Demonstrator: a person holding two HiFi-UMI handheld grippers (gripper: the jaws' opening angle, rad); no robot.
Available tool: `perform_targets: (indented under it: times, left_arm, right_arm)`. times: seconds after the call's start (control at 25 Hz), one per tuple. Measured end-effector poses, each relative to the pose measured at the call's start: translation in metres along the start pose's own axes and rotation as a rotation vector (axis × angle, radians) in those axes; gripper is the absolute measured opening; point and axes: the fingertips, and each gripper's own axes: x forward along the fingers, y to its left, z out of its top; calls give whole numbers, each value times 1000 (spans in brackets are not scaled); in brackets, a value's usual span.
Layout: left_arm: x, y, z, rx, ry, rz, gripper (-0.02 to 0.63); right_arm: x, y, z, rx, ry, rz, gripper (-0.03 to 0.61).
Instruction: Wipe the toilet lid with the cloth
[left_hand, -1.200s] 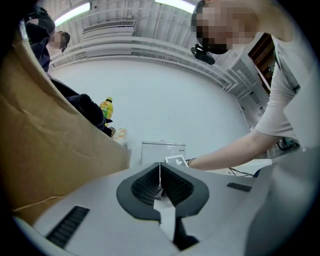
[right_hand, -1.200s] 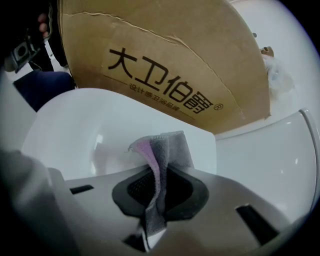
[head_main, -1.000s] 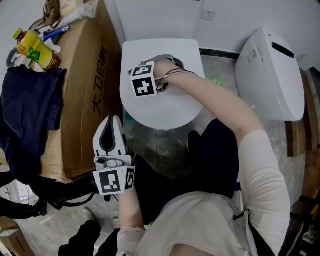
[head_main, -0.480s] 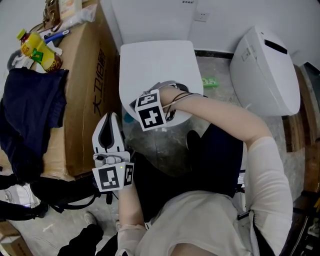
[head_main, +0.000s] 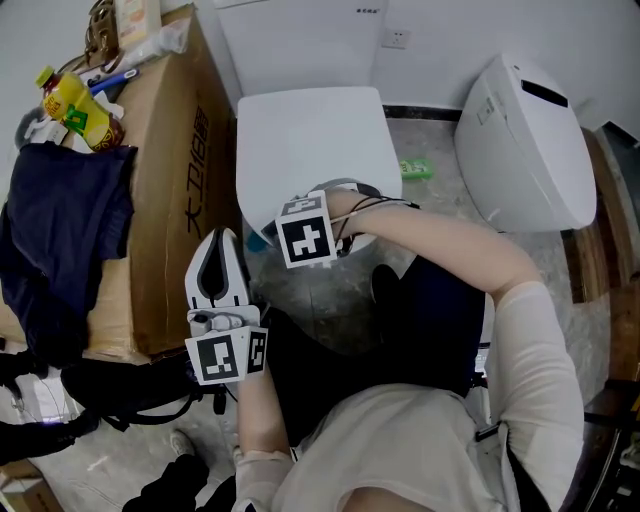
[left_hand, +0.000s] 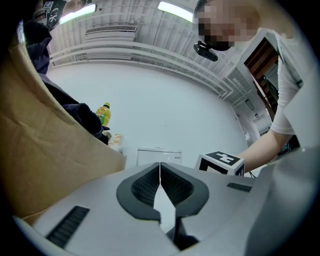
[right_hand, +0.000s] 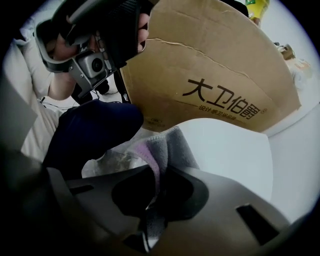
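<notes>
The white toilet lid (head_main: 310, 140) lies shut, straight ahead in the head view. My right gripper (head_main: 272, 232) hangs over the lid's front left edge, its marker cube on top, jaws pointing left toward the cardboard box. It is shut on a grey and lilac cloth (right_hand: 162, 147), which folds out from between the jaws of the right gripper (right_hand: 157, 172) onto the lid (right_hand: 230, 150). My left gripper (head_main: 222, 240) is held lower left beside the box, off the lid. In its own view the left gripper (left_hand: 160, 167) is shut with nothing in it.
A tall cardboard box (head_main: 170, 190) stands tight against the toilet's left side, with a yellow bottle (head_main: 68, 100) and dark blue clothing (head_main: 60, 230) on it. A second white toilet part (head_main: 530, 140) stands at right. A small green item (head_main: 415, 170) lies on the floor.
My right gripper has drawn the cloth from the lid's middle toward its front edge, nearer to me. The left gripper has stayed put.
</notes>
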Motion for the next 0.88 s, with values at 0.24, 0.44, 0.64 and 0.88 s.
perform_targets:
  times: [0.24,0.44,0.64,0.88]
  left_arm:
    - [-1,-2,-3,8,9,1,17]
    - [-2,-3,-9,-12,22,5,17]
    - [-7,-2,-14,-17,41,29,17]
    - [-12,3,-29,-13,102,71,16]
  right_arm:
    - [-13,-37,1,-9,-39,-131,48]
    - [-46,-154,4,34,-110,-642,48]
    - [-83,-243,1,-2,-124,-1038,48]
    - [-67,-313,1,-76,-63,-1112,48]
